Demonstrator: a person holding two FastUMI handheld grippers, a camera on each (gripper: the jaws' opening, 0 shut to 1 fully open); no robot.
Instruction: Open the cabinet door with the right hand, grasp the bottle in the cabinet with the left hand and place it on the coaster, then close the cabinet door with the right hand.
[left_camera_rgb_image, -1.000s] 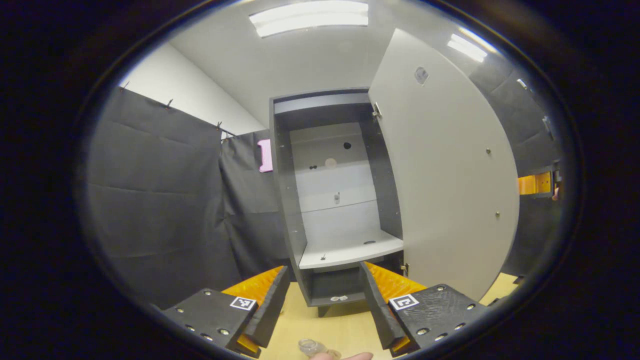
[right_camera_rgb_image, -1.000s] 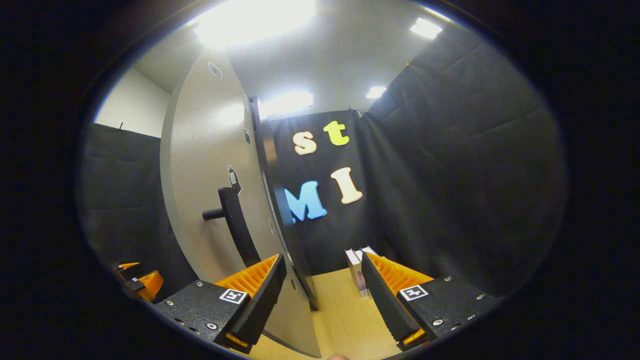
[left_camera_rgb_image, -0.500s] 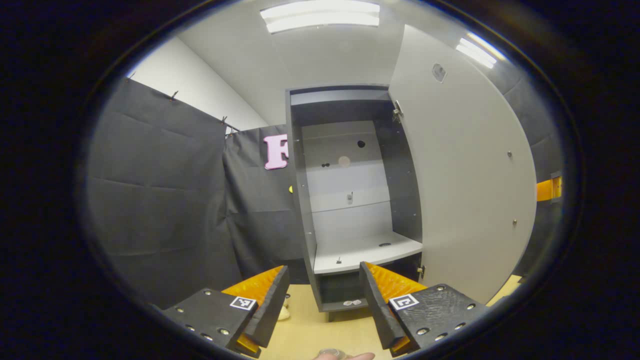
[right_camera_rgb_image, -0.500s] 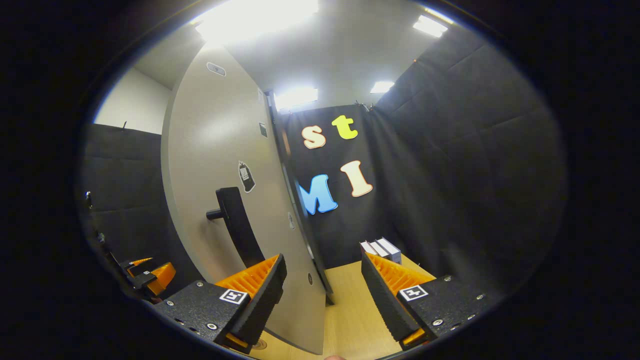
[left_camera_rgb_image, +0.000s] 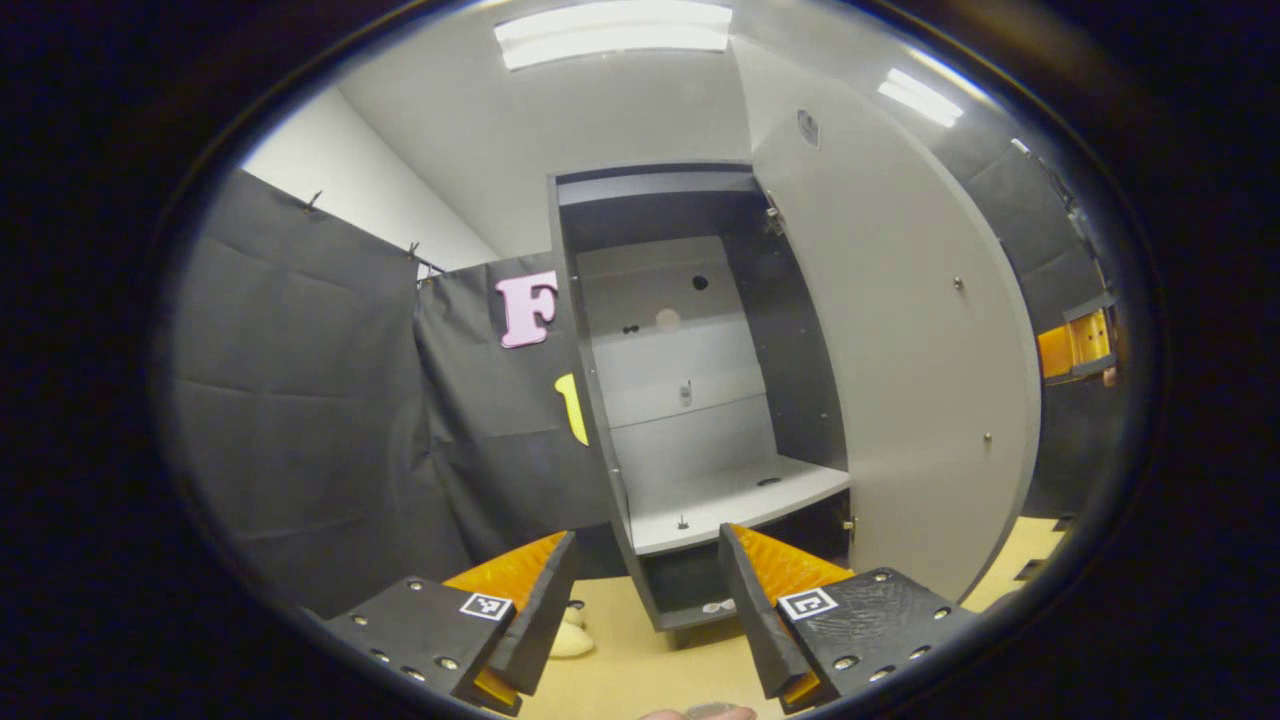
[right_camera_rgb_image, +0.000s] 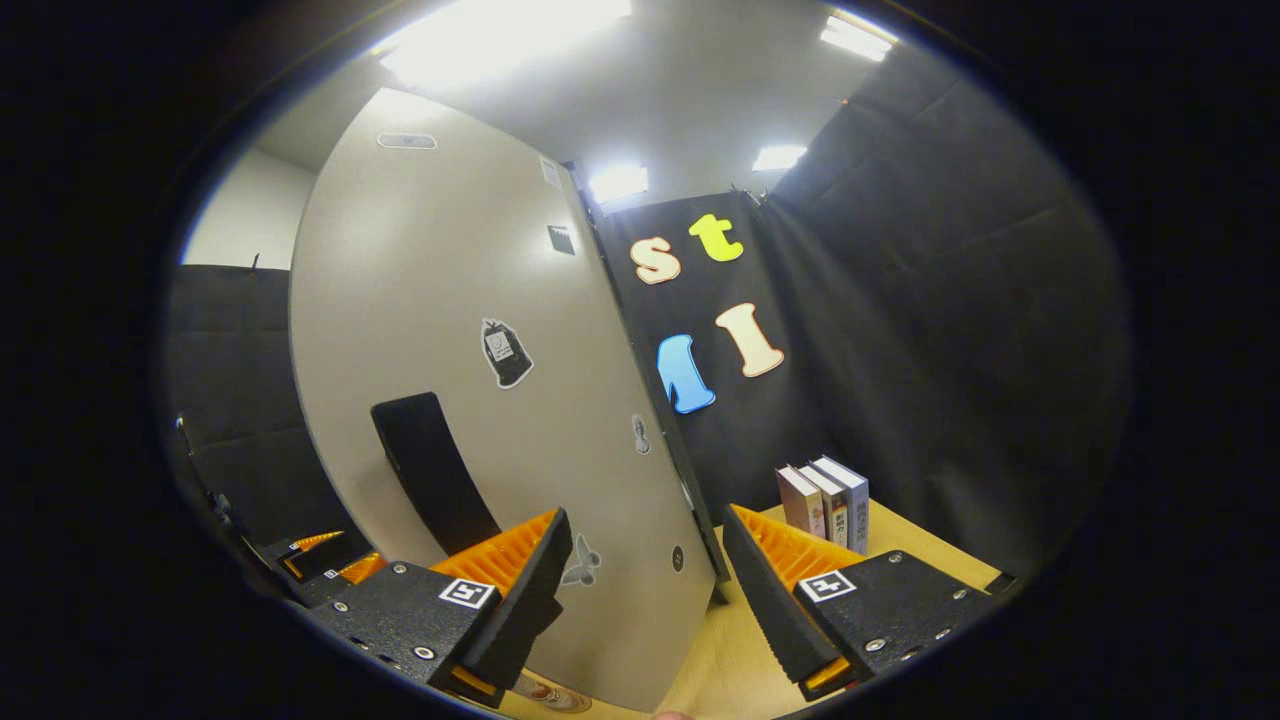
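Observation:
The dark cabinet (left_camera_rgb_image: 655, 190) stands open, and its pale shelf (left_camera_rgb_image: 730, 500) is bare. Its grey door (left_camera_rgb_image: 900, 350) hangs open on the right. My left gripper (left_camera_rgb_image: 648, 610) is open with nothing between its fingers, in front of the cabinet's foot. At the bottom edge a clear rounded thing (left_camera_rgb_image: 712, 710), likely the bottle's top, shows beside a fingertip. My right gripper (right_camera_rgb_image: 648, 590) is open, close to the door's outer face (right_camera_rgb_image: 450, 300), just right of the black handle (right_camera_rgb_image: 430, 470). The right gripper (left_camera_rgb_image: 1075, 345) also shows past the door's edge. The left gripper (right_camera_rgb_image: 320, 555) shows low on the left.
A few books (right_camera_rgb_image: 825, 500) stand on the wooden table (right_camera_rgb_image: 720, 660) against the black cloth wall. A pale small object (left_camera_rgb_image: 570, 640) lies on the table by my left finger. A small round thing (right_camera_rgb_image: 548, 692) sits under the door's lower edge.
The right gripper has swung round so the door's outer face and handle show more head-on. In the left gripper view the clear bottle top has slid down to the bottom edge.

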